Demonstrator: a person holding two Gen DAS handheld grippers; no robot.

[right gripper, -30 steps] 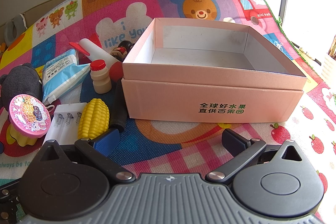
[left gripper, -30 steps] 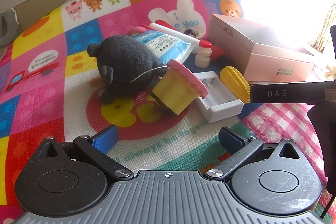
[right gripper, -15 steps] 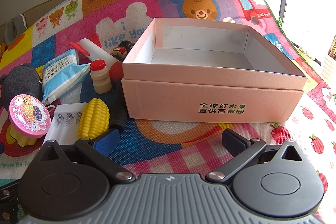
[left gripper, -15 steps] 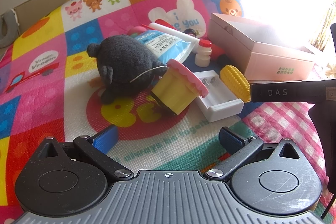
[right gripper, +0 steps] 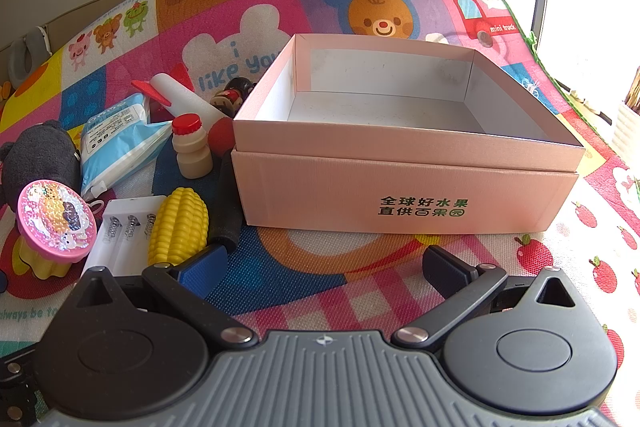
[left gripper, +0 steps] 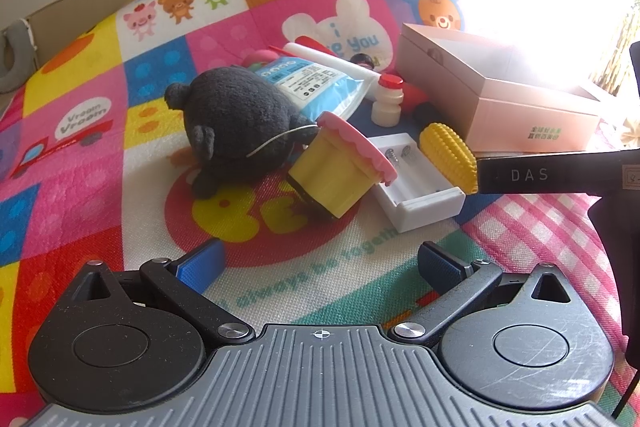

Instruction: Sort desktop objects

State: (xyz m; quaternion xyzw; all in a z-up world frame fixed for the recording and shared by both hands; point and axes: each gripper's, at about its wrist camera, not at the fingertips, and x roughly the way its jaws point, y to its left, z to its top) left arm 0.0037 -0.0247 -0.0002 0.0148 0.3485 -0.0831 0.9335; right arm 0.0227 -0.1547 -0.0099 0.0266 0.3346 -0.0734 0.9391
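- The left tool [left gripper: 320,259] hovers low over the play mat [left gripper: 80,131] with its jaws spread wide and nothing between them, seemingly lined up on the clutter ahead rather than committed to one piece.
- Straight ahead at 12 o'clock from it lies the tipped yellow cup with a pink lid [left gripper: 340,175], leaning against the dark plush toy [left gripper: 236,123] at 11 o'clock; the lean looks like what keeps the cup from rolling.
- At 1 o'clock sit the white battery holder [left gripper: 416,187] and the toy corn [left gripper: 448,157], touching each other.
- The right tool [right gripper: 322,265] is likewise open and empty, facing the pink box [right gripper: 404,195] at 12 o'clock; the box is empty, so sorting appears not yet begun.
- The small bottle with a red cap [right gripper: 192,147] stands upright at its 11 o'clock, just beside the box.
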